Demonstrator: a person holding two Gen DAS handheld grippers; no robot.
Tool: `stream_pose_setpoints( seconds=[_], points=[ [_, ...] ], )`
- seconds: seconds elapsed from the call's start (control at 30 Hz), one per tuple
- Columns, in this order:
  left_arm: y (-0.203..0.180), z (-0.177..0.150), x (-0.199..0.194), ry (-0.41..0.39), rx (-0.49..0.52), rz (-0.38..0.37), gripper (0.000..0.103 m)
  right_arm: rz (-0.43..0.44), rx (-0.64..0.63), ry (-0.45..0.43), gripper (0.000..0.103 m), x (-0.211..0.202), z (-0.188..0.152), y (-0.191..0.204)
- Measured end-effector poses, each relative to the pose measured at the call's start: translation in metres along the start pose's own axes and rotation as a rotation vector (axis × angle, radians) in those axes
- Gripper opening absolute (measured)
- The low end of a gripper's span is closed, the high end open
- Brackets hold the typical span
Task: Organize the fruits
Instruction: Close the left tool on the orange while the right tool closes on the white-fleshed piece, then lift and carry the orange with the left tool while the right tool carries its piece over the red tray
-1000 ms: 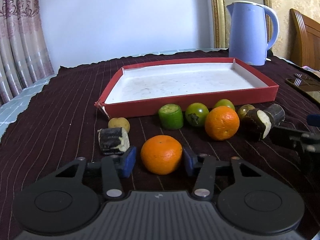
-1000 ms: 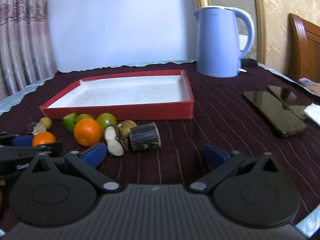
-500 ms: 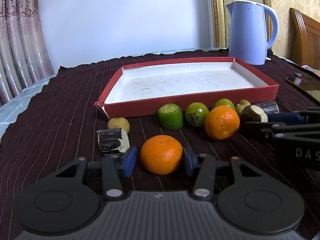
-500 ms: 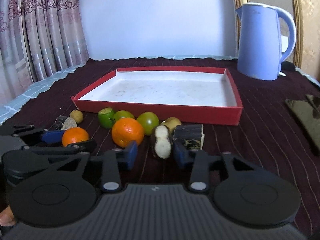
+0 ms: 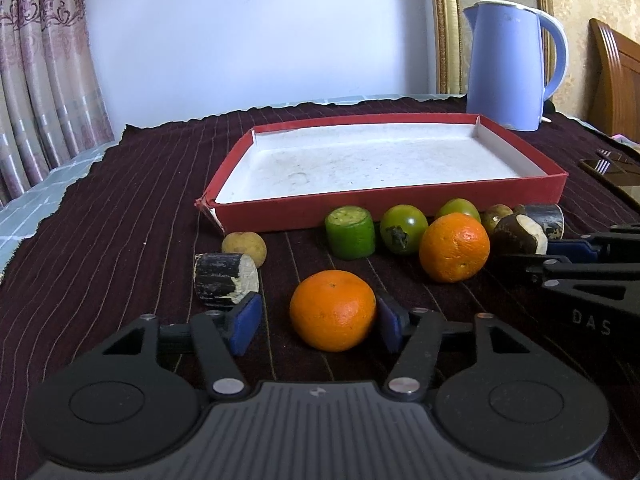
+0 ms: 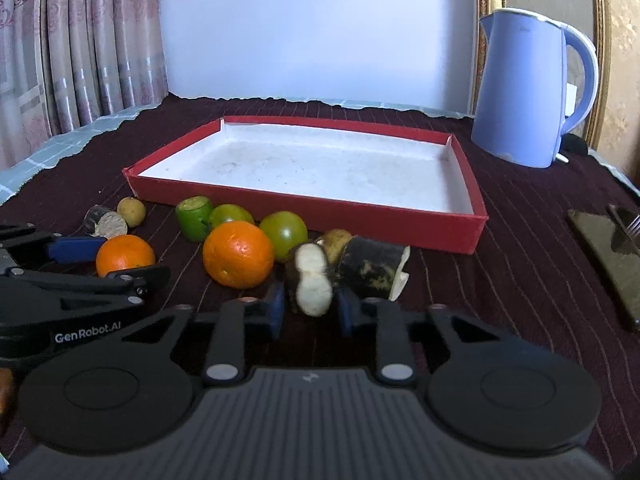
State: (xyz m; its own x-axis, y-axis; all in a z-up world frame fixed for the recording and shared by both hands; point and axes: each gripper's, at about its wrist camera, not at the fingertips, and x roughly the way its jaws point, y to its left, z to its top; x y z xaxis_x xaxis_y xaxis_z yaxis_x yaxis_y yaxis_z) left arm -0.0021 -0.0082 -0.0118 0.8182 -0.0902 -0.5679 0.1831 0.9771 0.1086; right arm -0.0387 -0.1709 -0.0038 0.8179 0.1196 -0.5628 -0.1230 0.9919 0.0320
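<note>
Left claw [image 5: 318, 320] pitched down toward the tabletop [image 5: 120, 240], jaws opening around the near orange [image 5: 333, 310], left pad clear of the peel, right pad just beside it. Right claw [image 6: 310, 308] angled down likewise at the right end of the fruit row, clenched on a dark-skinned, white-fleshed piece [image 6: 312, 280], just beside the second orange [image 6: 238, 254]. Red tray [image 6: 312, 216] lying beyond the fruit, bare inside.
</note>
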Motion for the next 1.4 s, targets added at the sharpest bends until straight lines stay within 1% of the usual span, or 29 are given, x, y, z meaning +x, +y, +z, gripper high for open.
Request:
stream_pose_setpoints(
  seconds=[0.1, 0.17, 0.2, 0.3, 0.53, 0.63, 0.7, 0.87, 1.03, 1.4],
  points=[
    [-0.003, -0.001, -0.001, -0.007, 0.014, 0.009, 0.059, 0.000, 0.000, -0.003, 0.023, -0.003, -0.002, -0.001],
    [-0.004, -0.001, -0.002, -0.012, 0.024, -0.012, 0.043, 0.001, -0.001, -0.006, 0.023, -0.006, -0.004, 0.000],
    [-0.005, -0.002, -0.003, -0.014, 0.029, -0.025, 0.041, 0.001, -0.001, -0.008, 0.023, -0.008, -0.004, -0.001],
    [-0.006, -0.002, -0.004, -0.017, 0.039, -0.014, 0.041, -0.002, 0.009, -0.015, 0.023, -0.014, -0.006, -0.004],
    [-0.004, 0.001, -0.006, 0.004, 0.008, -0.006, 0.040, -0.008, 0.024, -0.046, 0.023, -0.027, -0.002, -0.008],
    [-0.006, 0.005, -0.008, 0.011, 0.010, -0.014, 0.041, -0.011, 0.028, -0.062, 0.023, -0.030, 0.002, -0.009],
    [-0.007, 0.008, -0.011, 0.002, 0.016, -0.016, 0.041, -0.012, 0.029, -0.070, 0.023, -0.032, 0.005, -0.009],
    [-0.012, 0.022, -0.018, -0.039, 0.040, 0.008, 0.041, -0.021, 0.028, -0.085, 0.023, -0.033, 0.014, -0.011],
    [-0.016, 0.036, -0.020, -0.063, 0.053, 0.024, 0.041, -0.022, 0.025, -0.095, 0.023, -0.032, 0.023, -0.012],
    [-0.015, 0.051, -0.011, -0.056, 0.050, 0.040, 0.041, -0.024, 0.010, -0.113, 0.023, -0.028, 0.038, -0.012]
  ],
)
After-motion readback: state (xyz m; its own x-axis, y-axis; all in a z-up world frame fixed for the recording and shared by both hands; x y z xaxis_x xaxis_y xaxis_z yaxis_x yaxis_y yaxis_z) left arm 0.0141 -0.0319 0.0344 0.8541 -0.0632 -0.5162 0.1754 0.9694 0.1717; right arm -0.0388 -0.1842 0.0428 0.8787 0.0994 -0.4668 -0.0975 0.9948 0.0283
